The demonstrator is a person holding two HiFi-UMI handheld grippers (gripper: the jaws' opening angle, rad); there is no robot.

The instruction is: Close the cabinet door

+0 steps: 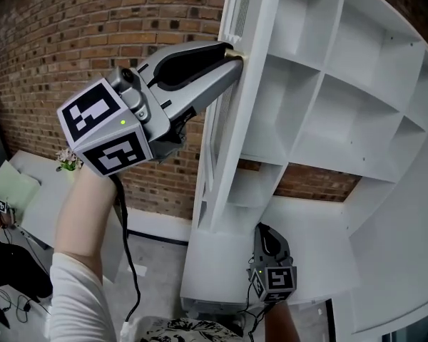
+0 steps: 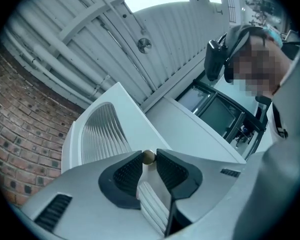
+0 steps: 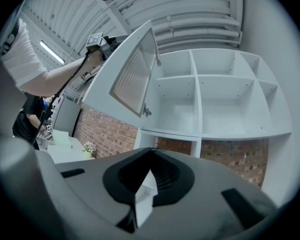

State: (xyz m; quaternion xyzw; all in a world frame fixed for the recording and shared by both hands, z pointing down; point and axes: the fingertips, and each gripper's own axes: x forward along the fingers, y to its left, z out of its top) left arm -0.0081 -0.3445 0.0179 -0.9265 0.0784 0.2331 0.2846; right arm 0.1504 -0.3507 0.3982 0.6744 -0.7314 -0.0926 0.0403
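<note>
The fingers [image 2: 172, 171] of the left gripper [image 2: 148, 158] are clamped on the small brass knob [image 2: 148, 157] of the cabinet door [image 2: 132, 111], one tip on each side of it. In the head view that gripper [image 1: 232, 54] is held high, pointing up and to the right into the door's free edge, where the knob [image 1: 235, 50] sits. The right gripper [image 3: 150, 150] has its jaws together with nothing in them. It hangs low in the head view [image 1: 266, 228], near the foot of the cabinet and apart from the door.

The task looks to be at its start. The hold on the knob is made, but the door stands wide open and none of the closing swing shows as done. In the right gripper view the door [image 3: 117, 79] stands well out from the white cabinet [image 3: 200, 91], and the open compartments behind it are fully exposed and empty. What is left is to swing the free edge round on the hinge [image 3: 146, 111] until the panel lies flat against the cabinet front, then let go.

In the head view the door [image 1: 232, 141] is seen nearly edge-on, and its long axis runs upright, parallel to the cabinet's left side where it is hinged. Its face, with the ribbed glass pane [image 2: 102, 131], points sideways toward the brick wall [image 1: 71, 34] and not forward out of the cabinet. The free edge with the knob points out into the room, away from the shelves.
</note>
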